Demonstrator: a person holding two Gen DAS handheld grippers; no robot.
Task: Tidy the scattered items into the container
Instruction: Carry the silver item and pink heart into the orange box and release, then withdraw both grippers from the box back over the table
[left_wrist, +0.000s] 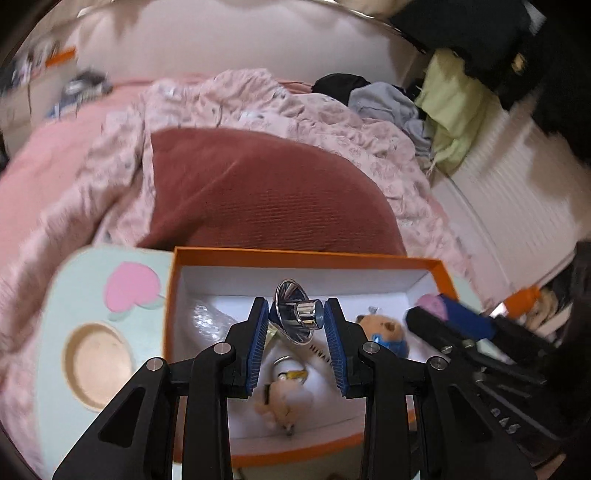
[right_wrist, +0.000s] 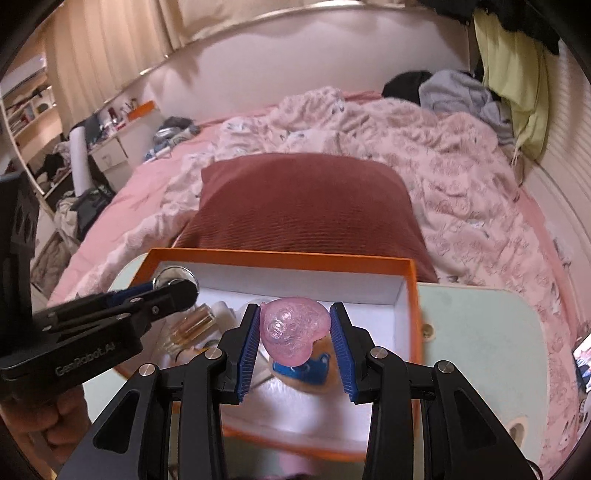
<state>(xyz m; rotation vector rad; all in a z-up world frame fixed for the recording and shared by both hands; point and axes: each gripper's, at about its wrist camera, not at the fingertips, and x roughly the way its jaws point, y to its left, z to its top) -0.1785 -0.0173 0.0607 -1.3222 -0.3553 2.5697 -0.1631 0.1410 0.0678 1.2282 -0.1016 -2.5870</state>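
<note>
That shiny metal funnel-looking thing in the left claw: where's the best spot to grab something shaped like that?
By its short cylindrical neck, probably. The silver funnel lies sideways between the blue pads of the left gripper, its wide cone toward one pad and its neck toward the other. The neck's straight sides suit flat pads, pinched across from the sides; the sloped flare would likely slip.

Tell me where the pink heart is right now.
In the right wrist view the pink heart is clamped in the right gripper, held above the orange box at its right side, over a blue toy.
</note>
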